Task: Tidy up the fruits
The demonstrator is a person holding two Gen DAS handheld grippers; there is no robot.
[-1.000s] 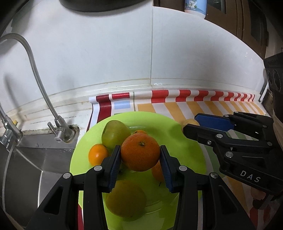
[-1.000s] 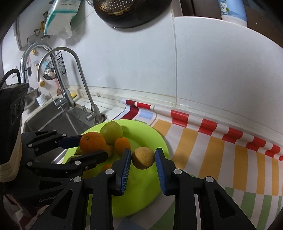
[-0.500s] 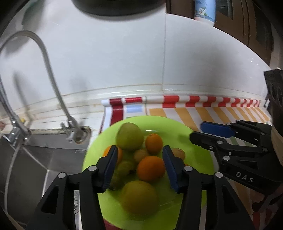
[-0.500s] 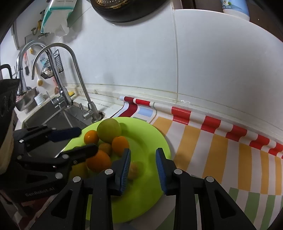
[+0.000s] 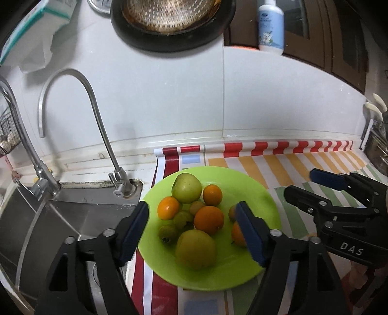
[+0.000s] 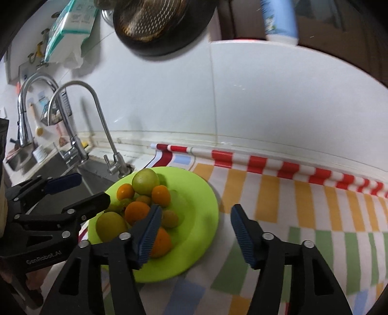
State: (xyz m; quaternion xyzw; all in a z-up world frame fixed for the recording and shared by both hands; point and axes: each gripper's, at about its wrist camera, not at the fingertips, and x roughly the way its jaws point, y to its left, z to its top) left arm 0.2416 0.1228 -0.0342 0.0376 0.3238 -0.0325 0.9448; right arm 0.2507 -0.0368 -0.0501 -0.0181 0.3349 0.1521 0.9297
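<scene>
A lime-green plate (image 5: 254,193) lies on the striped mat and holds several fruits: a big orange (image 5: 208,220), a green apple (image 5: 186,187), a yellow-green apple (image 5: 196,249) and small tangerines (image 5: 168,208). My left gripper (image 5: 191,227) is open and empty, raised above the plate. My right gripper (image 6: 194,230) is open and empty, above the plate's right rim (image 6: 208,218). A small brownish fruit (image 6: 169,218) lies beside its left finger. Each gripper shows in the other's view: the right (image 5: 312,184), the left (image 6: 80,187).
A sink (image 5: 80,213) with two curved taps (image 5: 97,116) lies left of the plate. The striped mat (image 6: 303,218) stretches right. A dark colander (image 5: 169,21), a tissue pack (image 6: 70,31) and a bottle (image 5: 270,24) hang or stand above, on the white wall.
Both grippers opened and let go: the big orange and the small brownish fruit now lie on the plate. Both grippers have drawn back and up, jaws wide.
</scene>
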